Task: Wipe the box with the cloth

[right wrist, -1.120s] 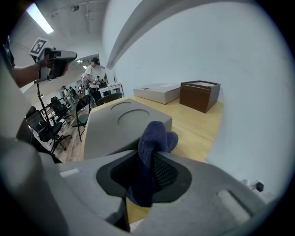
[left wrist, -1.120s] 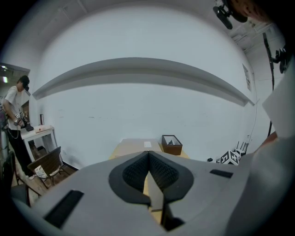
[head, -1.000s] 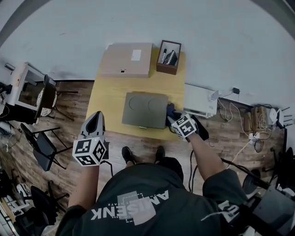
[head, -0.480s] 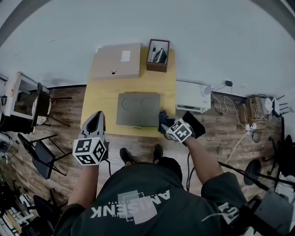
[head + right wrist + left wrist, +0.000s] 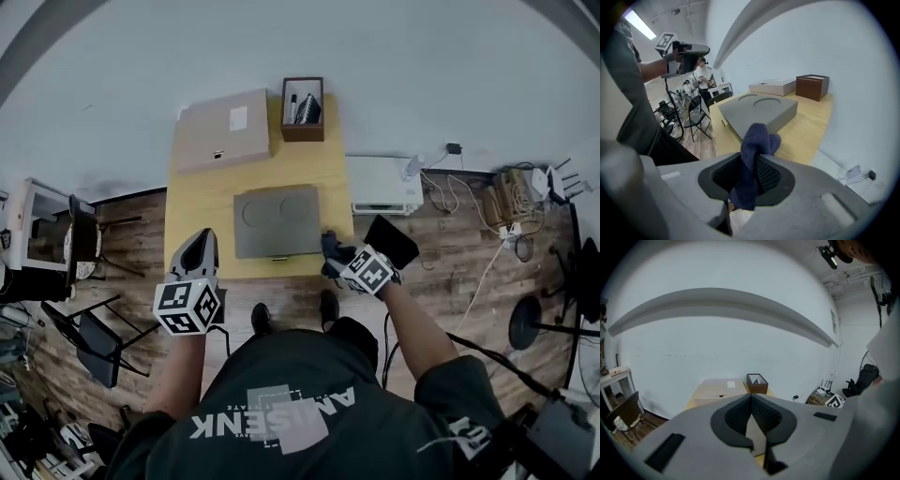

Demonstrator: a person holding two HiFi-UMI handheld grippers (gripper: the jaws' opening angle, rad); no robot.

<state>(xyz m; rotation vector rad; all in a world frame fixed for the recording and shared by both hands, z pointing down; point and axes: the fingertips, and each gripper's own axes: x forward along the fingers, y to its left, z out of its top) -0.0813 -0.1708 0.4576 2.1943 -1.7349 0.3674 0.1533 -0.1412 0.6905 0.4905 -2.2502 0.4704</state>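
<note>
Right gripper drawn back to 5 o'clock corner of box, jaws clamped on cloth; left gripper at 8 o'clock, jaws together

The counter carried three items: a grey box near its front edge, a flat carton far left, and a brown caddy just beside the carton.

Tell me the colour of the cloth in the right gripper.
Dark blue: the cloth shows best in the right gripper view.
</note>
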